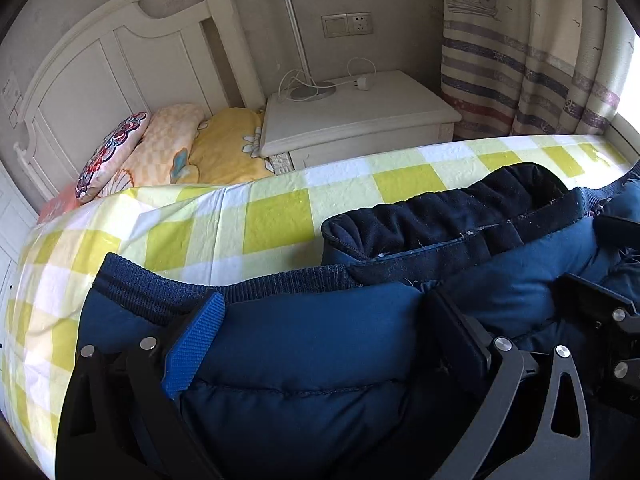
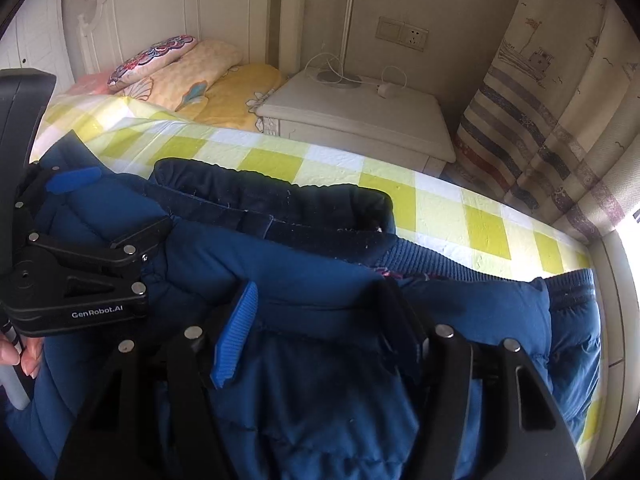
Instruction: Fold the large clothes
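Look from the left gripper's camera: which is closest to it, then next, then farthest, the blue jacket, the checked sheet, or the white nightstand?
1. Blue jacket, right under the left gripper.
2. Checked sheet, just beyond the jacket.
3. White nightstand, past the bed's far edge.

jacket (image 1: 312,344): lower part cut off by frame edge | lamp (image 2: 348,20): head out of frame | hand (image 2: 24,354): only fingertips seen

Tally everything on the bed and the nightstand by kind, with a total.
Jackets: 1, the blue padded jacket
Pillows: 1, the floral pillow
Folded quilts: 2, peach quilt, yellow quilt
Lamps: 1, the desk lamp
Chargers: 1, the white charger
Total: 6
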Demonstrator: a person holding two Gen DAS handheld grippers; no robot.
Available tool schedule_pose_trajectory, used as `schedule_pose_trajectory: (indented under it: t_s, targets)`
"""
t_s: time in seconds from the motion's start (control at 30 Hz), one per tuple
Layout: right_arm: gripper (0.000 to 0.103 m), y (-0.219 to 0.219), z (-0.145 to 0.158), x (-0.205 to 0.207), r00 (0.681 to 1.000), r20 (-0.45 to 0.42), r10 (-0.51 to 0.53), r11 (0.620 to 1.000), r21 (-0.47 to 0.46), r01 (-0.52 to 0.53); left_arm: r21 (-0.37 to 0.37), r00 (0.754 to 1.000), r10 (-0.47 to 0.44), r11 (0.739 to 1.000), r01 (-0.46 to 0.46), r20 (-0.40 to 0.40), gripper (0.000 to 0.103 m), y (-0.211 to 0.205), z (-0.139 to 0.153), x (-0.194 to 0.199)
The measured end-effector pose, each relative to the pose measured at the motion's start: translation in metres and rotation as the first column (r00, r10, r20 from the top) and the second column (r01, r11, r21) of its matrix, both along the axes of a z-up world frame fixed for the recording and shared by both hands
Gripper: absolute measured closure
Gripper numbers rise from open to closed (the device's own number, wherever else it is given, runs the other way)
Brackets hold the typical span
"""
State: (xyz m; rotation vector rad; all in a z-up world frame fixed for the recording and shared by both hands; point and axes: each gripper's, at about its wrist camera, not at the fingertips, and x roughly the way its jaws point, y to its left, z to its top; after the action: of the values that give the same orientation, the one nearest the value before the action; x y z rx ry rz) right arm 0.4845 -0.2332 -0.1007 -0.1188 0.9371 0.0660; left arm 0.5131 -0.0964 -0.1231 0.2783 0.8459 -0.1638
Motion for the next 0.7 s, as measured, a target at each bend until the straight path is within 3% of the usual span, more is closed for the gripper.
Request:
schedule_pose_trajectory:
  t_s: [0.1, 0.23, 0.3, 0.37, 0.47, 0.6, 0.7]
  targets:
    - [0.042, -0.020, 0.013, -0.004, 0.999, 0.026, -0.036, 0.999, 0.010, 0.035, -0.008, 1.000, 0.001, 1.000, -0.001, 0.006, 0.004, 0.001, -0.001, -0.002]
    - [0.040, -0.097, 0.021, -0.012, 0.962, 0.071, -0.263, 0.964, -0.028, 0.266, -0.027, 1.000, 0.001, 1.000, -0.001, 0.001, 0.004, 0.003, -0.001, 0.000]
    - [0.040, -0.142, 0.008, -0.019, 0.943, 0.037, -0.331, 0.943, 0.057, 0.329, -0.046, 1.000, -0.001, 0.999, 0.000, -0.003, 0.004, 0.004, 0.000, 0.001]
    - [0.016, -0.171, -0.010, -0.026, 0.908, -0.002, -0.419, 0.903, 0.109, 0.416, -0.056, 1.000, -0.001, 0.998, 0.000, -0.006, 0.004, 0.005, 0.001, 0.002]
    - [0.017, -0.187, -0.026, -0.028, 0.904, -0.056, -0.423, 0.873, 0.243, 0.423, -0.053, 1.000, 0.001, 0.999, -0.001, -0.004, 0.004, 0.005, 0.001, 0.002]
    - [0.017, -0.182, -0.027, -0.031, 0.904, -0.026, -0.426, 0.880, 0.219, 0.421, -0.009, 1.000, -0.002, 1.000, 0.003, 0.015, 0.004, -0.002, 0.005, -0.001]
    - [0.017, -0.178, -0.025, -0.032, 0.904, -0.009, -0.427, 0.887, 0.190, 0.421, 0.093, 0.995, 0.002, 0.996, -0.011, 0.097, 0.004, 0.001, 0.021, -0.009]
